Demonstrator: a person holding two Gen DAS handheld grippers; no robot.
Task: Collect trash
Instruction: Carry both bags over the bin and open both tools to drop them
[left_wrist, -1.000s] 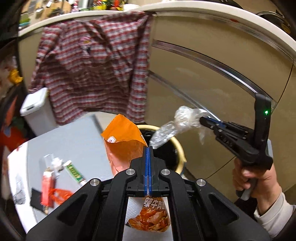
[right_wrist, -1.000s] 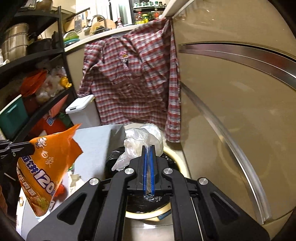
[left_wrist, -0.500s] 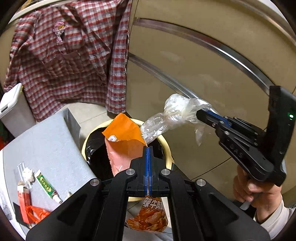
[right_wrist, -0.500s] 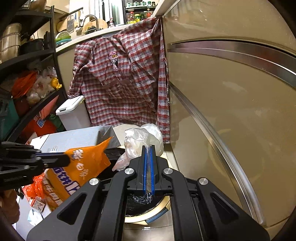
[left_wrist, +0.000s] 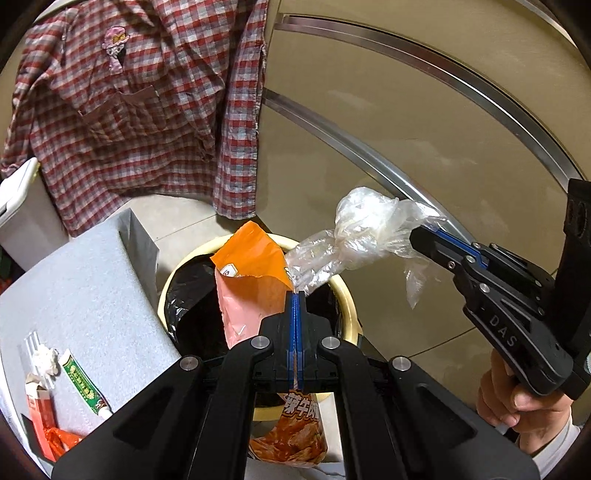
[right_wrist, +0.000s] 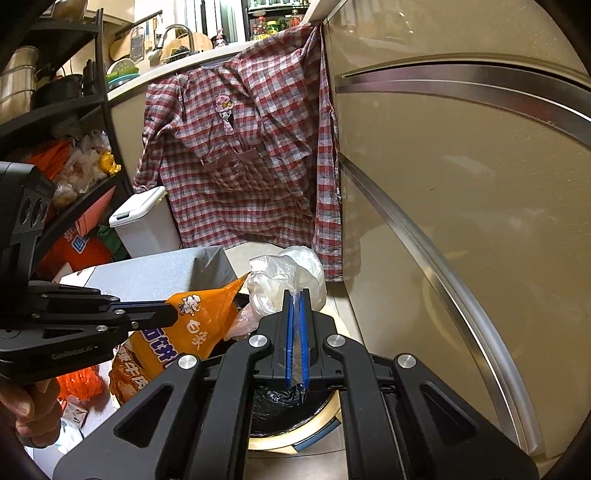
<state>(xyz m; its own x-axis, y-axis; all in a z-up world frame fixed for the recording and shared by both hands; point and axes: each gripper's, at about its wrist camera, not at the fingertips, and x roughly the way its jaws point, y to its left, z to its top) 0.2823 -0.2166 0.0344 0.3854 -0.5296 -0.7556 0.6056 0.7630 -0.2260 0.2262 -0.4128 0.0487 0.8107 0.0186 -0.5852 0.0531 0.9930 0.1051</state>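
Left wrist view: my left tongs (left_wrist: 295, 295) clamp the orange snack bag (left_wrist: 255, 273) over the black-lined bin (left_wrist: 347, 295); the right tongs (left_wrist: 415, 234) pinch a clear plastic bag (left_wrist: 365, 232) above its rim.

Right wrist view: the right tongs (right_wrist: 295, 295) stand barely parted with the plastic film between them, above the bin (right_wrist: 317, 424); the snack bag (right_wrist: 192, 325) hangs from the left tongs (right_wrist: 173, 315).

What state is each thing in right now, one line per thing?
Left hand-held gripper: shut on orange snack bag.
Right hand-held gripper: shut on clear plastic bag.
Orange snack bag: torn open, held over bin.
Clear plastic bag: crumpled, held above bin.
Bin: open, black liner.
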